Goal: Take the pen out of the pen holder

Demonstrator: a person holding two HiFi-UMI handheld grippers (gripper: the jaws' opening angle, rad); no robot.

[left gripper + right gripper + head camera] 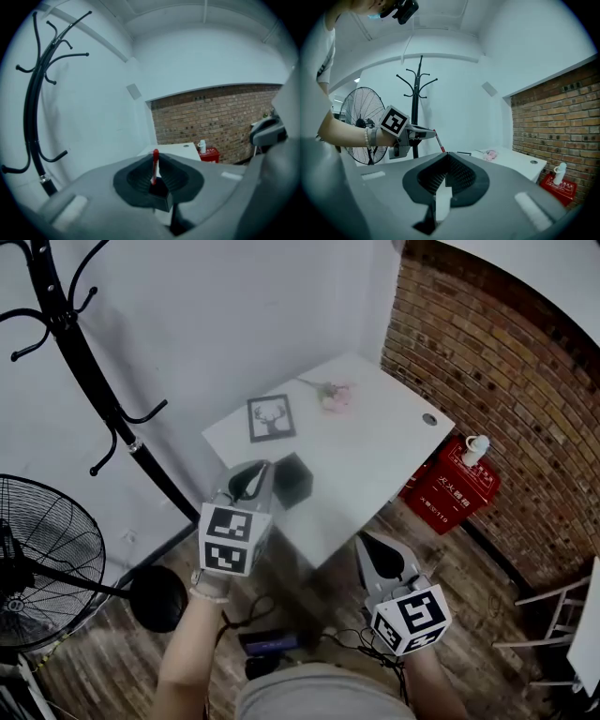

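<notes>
The red pen (154, 169) is pinched between the two jaws of the left gripper (155, 158). It stands almost straight up in the middle of the left gripper view. Its top pokes out above the jaws. Its bottom end is in front of a dark box shape low in that view, so I cannot tell if it is all the way out.

In the head view, the pen holder (292, 479) is a small black box in the middle of the frame. It sits near the lower left edge of the white table (375, 465). The left gripper is just to the left of it.

The right gripper (370, 545) is at the lower right of the middle, past the table's near edge. Its jaws are closed together and there is nothing in them.

Higher up on the table lie a picture frame (271, 418) with a deer on it and a pink flower (335, 396). A black coat rack (84, 362) stands at the upper left. A fan (37, 559) is at the lower left. A red box (450, 486) sits on the floor right of the table, next to the brick wall (497, 381).
</notes>
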